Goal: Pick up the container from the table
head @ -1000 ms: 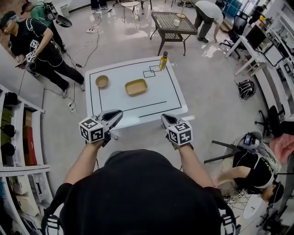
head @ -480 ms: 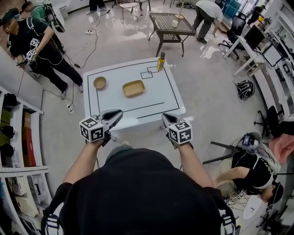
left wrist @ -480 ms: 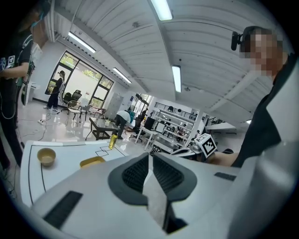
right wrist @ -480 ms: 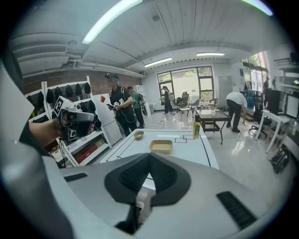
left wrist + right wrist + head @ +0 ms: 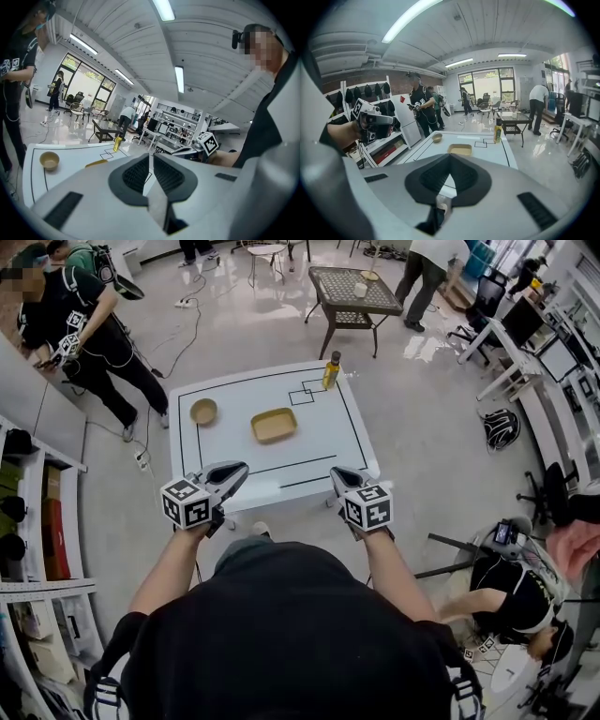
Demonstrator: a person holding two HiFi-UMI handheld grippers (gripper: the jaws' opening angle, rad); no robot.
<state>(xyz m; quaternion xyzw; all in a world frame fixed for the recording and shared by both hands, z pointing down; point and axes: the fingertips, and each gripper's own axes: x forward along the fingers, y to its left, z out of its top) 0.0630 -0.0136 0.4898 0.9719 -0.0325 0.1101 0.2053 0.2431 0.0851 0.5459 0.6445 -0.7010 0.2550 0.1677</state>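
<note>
The container is a shallow yellow rectangular dish at the middle of the white table. It also shows in the left gripper view as the container and in the right gripper view as the container. My left gripper hovers at the table's near left edge, jaws shut and empty. My right gripper hangs at the near right edge, also shut on nothing. Both are well short of the dish.
A small round bowl sits left of the dish, and a yellow bottle stands at the far right corner. Black lines mark the tabletop. People stand at the far left, shelves line the left, and a dark side table stands behind.
Both grippers have edged a little forward toward the table's near edge, still shut. The person by the dark side table has moved off to the right.
</note>
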